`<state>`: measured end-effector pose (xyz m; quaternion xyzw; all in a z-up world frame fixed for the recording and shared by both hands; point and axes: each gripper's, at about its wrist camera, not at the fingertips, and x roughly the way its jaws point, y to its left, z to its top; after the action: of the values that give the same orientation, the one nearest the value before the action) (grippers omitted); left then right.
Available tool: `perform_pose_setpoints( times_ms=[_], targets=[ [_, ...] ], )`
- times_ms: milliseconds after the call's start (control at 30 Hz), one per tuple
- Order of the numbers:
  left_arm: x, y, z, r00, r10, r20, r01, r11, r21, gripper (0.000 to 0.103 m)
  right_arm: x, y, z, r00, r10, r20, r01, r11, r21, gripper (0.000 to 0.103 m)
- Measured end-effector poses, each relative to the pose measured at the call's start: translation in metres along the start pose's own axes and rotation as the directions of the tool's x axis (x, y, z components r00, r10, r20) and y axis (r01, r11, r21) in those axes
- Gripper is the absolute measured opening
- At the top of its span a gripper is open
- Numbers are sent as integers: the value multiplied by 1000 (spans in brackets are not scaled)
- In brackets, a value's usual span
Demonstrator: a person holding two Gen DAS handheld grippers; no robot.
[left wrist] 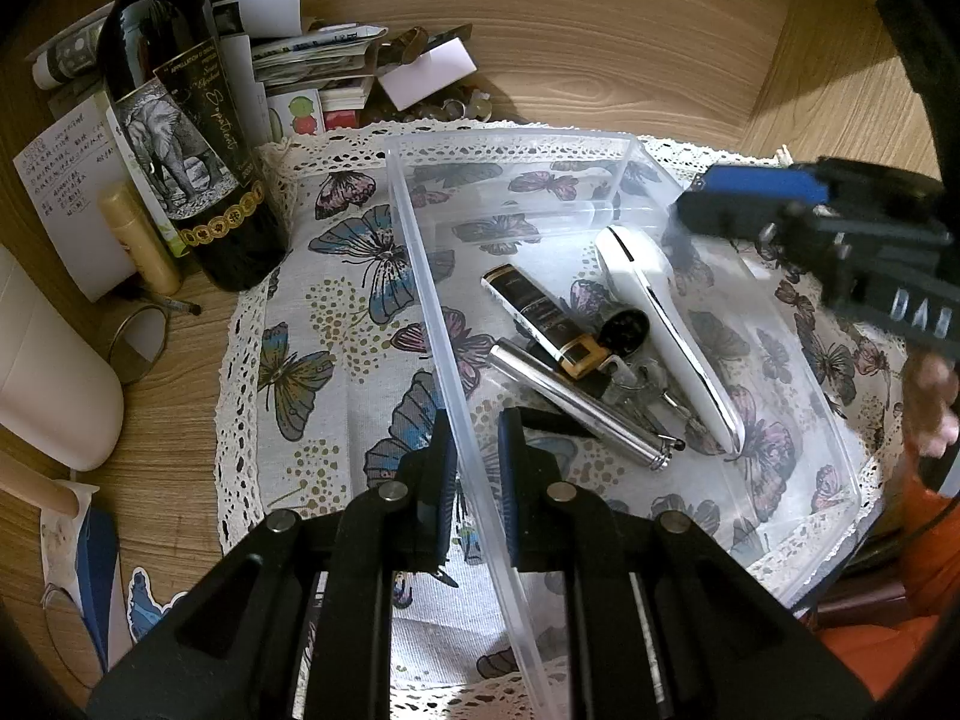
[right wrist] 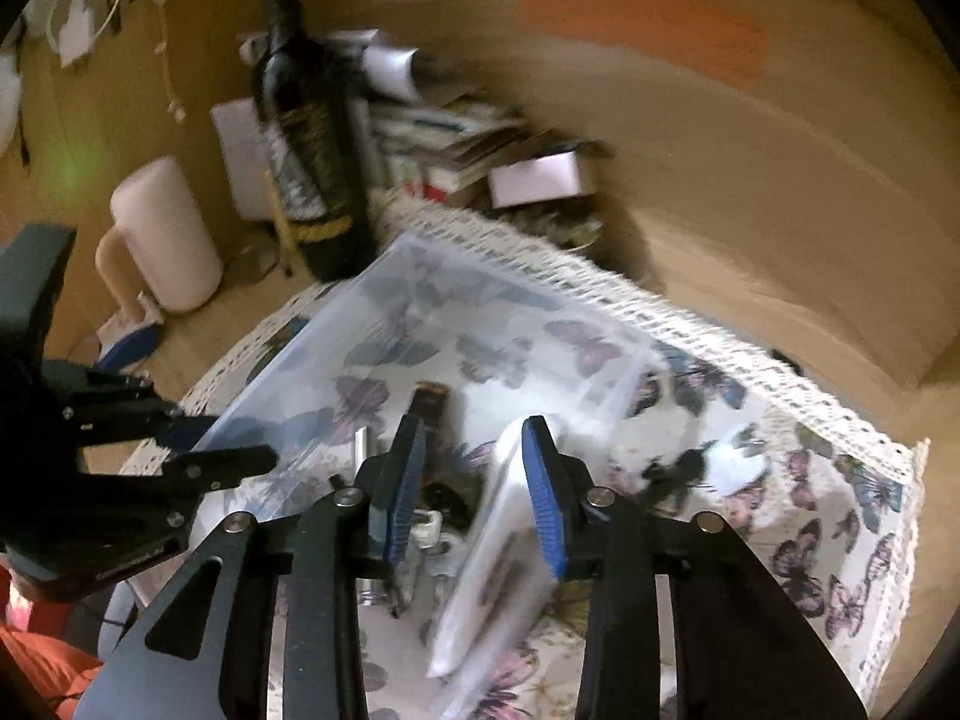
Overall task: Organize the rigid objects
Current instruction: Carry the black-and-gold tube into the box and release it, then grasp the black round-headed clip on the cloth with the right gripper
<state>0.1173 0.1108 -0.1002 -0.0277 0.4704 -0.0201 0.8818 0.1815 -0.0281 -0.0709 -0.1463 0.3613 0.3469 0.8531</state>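
Observation:
A clear plastic bin [left wrist: 420, 252] sits on a butterfly cloth. In it lie a white handheld device [left wrist: 666, 324], a black and gold tube [left wrist: 540, 318], a silver pen [left wrist: 576, 414] and keys with a black fob [left wrist: 627, 330]. My left gripper [left wrist: 477, 468] straddles the bin's near wall with a narrow gap, one finger on each side. My right gripper [right wrist: 474, 480] is open and empty above the bin's contents; it also shows in the left wrist view [left wrist: 750, 204]. The right wrist view is blurred; the white device [right wrist: 504, 540] lies below its fingers.
A dark wine bottle [left wrist: 180, 120] stands left of the cloth by a yellow tube [left wrist: 141, 240], a round mirror [left wrist: 138, 342] and a white jug [left wrist: 48, 372]. Stacked papers and booklets [left wrist: 318, 60] lie behind. The butterfly cloth [left wrist: 324, 312] covers the wooden desk.

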Motion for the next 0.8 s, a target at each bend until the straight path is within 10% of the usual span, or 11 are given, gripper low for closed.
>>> perform_pose_setpoints(
  times_ms=[467,800],
  targets=[
    [1,0,0,1000,-5,0,5,1000,-5,12,12,-89,-28,982,-159,-107,176,969,171,39],
    [1,1,1,1000,-4,-1,4,1000,-6,12,56,-113,-61,967,-79,-244,140,960,242,48]
  ],
)
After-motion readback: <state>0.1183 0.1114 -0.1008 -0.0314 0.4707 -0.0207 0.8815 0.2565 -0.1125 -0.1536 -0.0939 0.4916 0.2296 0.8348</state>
